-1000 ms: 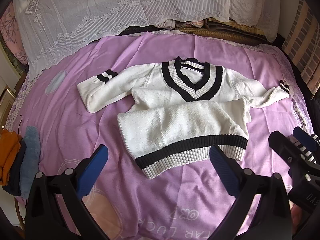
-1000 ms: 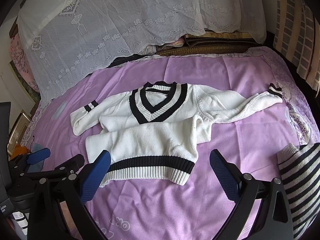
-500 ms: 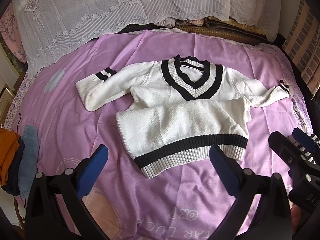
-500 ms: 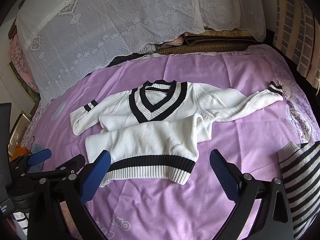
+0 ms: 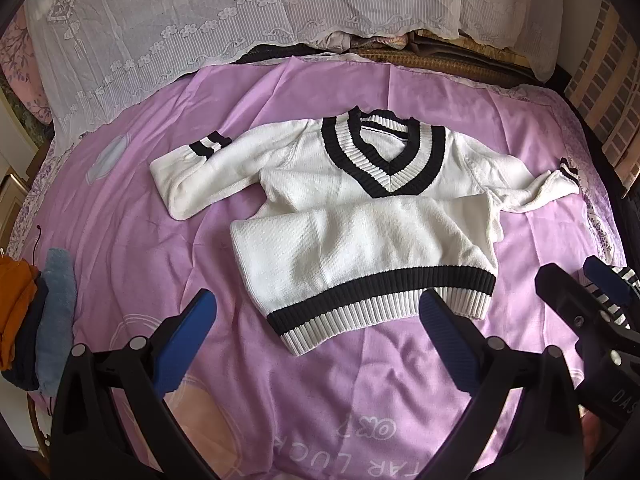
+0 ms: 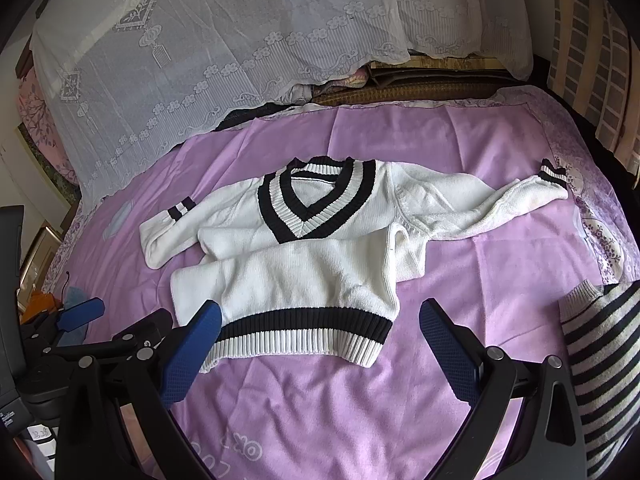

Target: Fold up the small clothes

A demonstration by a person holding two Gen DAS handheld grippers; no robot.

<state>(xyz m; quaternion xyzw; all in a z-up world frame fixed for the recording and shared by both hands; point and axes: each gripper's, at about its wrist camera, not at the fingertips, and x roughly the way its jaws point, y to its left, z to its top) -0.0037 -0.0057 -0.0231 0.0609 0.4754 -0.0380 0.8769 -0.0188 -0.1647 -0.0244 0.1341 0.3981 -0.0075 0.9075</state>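
Note:
A small white sweater [image 5: 360, 236] with black stripes at the V-neck, cuffs and hem lies on the purple bed sheet [image 5: 132, 240]. It also shows in the right wrist view [image 6: 304, 276]. Its lower part is folded up over the chest, and both sleeves lie spread out to the sides. My left gripper [image 5: 316, 328] is open and empty, just in front of the hem. My right gripper [image 6: 320, 344] is open and empty, its left pad [image 6: 192, 344] over the hem's left end. Each gripper shows at the edge of the other's view.
A black-and-white striped garment [image 6: 600, 356] lies at the right, near the right gripper. A stack of folded orange, dark and blue clothes [image 5: 36, 320] sits at the bed's left edge. White lace cloth [image 5: 240, 12] covers bedding at the back. A brick-pattern wall [image 5: 608, 80] is on the right.
Both views have shifted slightly; the sweater sits a little farther left in the left wrist view. The sweater itself has not moved, and both grippers stay open.

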